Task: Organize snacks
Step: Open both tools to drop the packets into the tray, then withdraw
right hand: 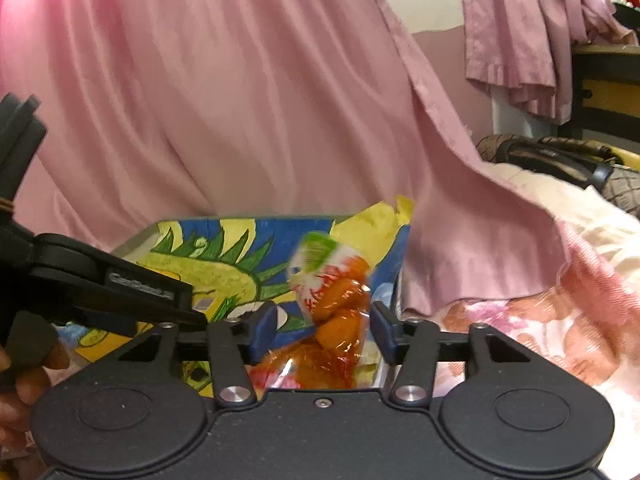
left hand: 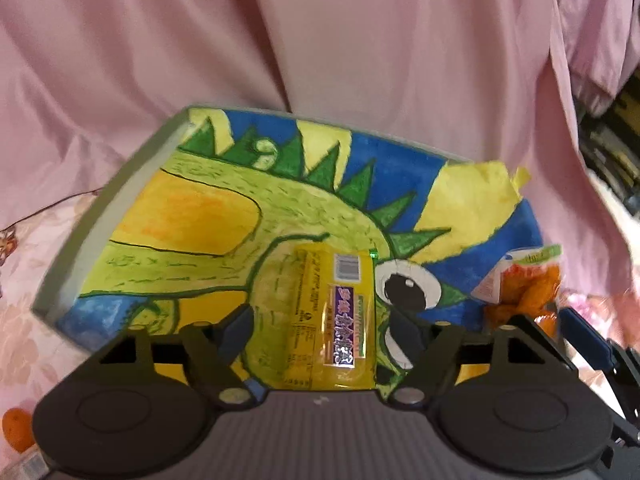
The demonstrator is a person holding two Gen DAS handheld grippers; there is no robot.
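Note:
A shallow box (left hand: 100, 232) with a painted green dinosaur on blue and yellow lies in front of me. A yellow snack packet (left hand: 336, 312) with a barcode rests flat on the painting. It sits between the fingers of my left gripper (left hand: 322, 330), which is open with gaps on both sides. A clear bag of orange snacks (right hand: 340, 312) stands at the box's right end (right hand: 224, 248) inside my open right gripper (right hand: 324, 330). Its top is blurred, and the pads are not pressing on it. The same bag (left hand: 524, 284) shows at the right of the left wrist view.
Pink cloth (left hand: 320, 40) hangs behind the box, which rests on floral bedding (right hand: 540, 320). A dark woven bag (right hand: 560, 160) lies at the far right. An orange item (left hand: 16, 428) sits at the lower left. A hand (right hand: 24, 384) holds the left gripper's black body (right hand: 120, 288).

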